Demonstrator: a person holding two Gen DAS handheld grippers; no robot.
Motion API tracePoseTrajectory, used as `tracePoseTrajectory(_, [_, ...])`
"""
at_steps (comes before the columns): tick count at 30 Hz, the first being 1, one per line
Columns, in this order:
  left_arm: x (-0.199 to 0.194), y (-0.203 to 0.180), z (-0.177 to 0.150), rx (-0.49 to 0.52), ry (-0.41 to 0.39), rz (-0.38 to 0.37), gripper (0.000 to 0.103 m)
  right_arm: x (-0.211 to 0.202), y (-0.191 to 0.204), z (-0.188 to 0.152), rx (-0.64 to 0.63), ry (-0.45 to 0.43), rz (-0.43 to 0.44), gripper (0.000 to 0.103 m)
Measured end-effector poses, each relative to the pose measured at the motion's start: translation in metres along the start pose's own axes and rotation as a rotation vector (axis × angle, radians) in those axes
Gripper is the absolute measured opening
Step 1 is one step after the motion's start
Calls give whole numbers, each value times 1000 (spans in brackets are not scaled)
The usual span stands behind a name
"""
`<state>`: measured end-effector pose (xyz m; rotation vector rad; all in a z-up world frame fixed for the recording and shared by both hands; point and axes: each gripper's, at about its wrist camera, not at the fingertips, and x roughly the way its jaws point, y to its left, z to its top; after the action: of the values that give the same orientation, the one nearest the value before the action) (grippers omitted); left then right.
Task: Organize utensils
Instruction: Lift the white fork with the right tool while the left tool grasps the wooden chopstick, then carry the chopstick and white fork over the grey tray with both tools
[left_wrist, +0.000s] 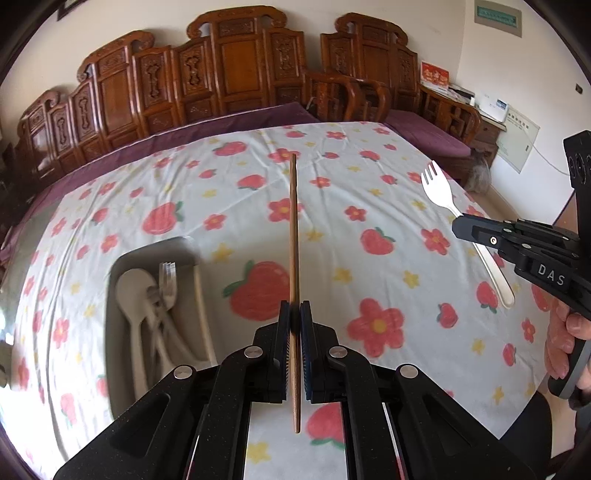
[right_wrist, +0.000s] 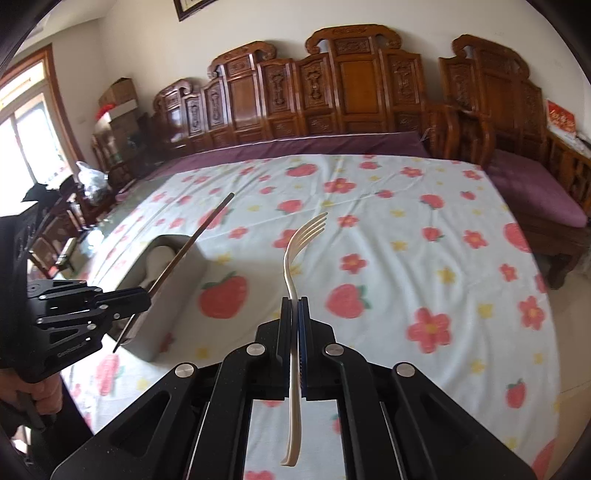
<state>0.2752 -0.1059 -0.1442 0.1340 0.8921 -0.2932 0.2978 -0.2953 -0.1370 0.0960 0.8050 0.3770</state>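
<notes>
Left claw (left_wrist: 294, 306) — clenched on a single wooden chopstick (left_wrist: 294, 229), which passes between the two pads and projects forward above the bench (left_wrist: 369, 177), its rear end extending back past the pads. The bench is covered by a white cloth (left_wrist: 332, 258) printed with strawberries and flowers. In the right wrist view the same claw (right_wrist: 146, 295) appears at the left edge with the chopstick (right_wrist: 192, 240) slanting up and away over the tray.

Right claw (right_wrist: 295, 301) — clamped on the handle of a cream plastic fork (right_wrist: 295, 258), held edge-on with its tines (right_wrist: 314, 225) pointing forward and upward, clear of the cloth. In the left wrist view this claw (left_wrist: 458, 225) enters from the right, the fork (left_wrist: 439, 188) projecting beyond it.

Grey utensil tray (left_wrist: 118, 295) — resting on the cloth to the left of the left claw, holding pale spoons (left_wrist: 133, 291) and a metal fork (left_wrist: 168, 284); motion blur obscures the exact count.

Background: a carved wooden sofa (right_wrist: 332, 92) with purple cushions, beyond the far edge of the bench.
</notes>
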Motion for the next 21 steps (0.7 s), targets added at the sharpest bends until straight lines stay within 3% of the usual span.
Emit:
tracePoseTrajectory(14, [-29,71,-19,-86,-39,50,5,14,105,4,-148,26,57,4])
tracePoseTrajectory(21, [-18,102,-38,-117,-2,82,5,27,141,3,-172,48,84,4])
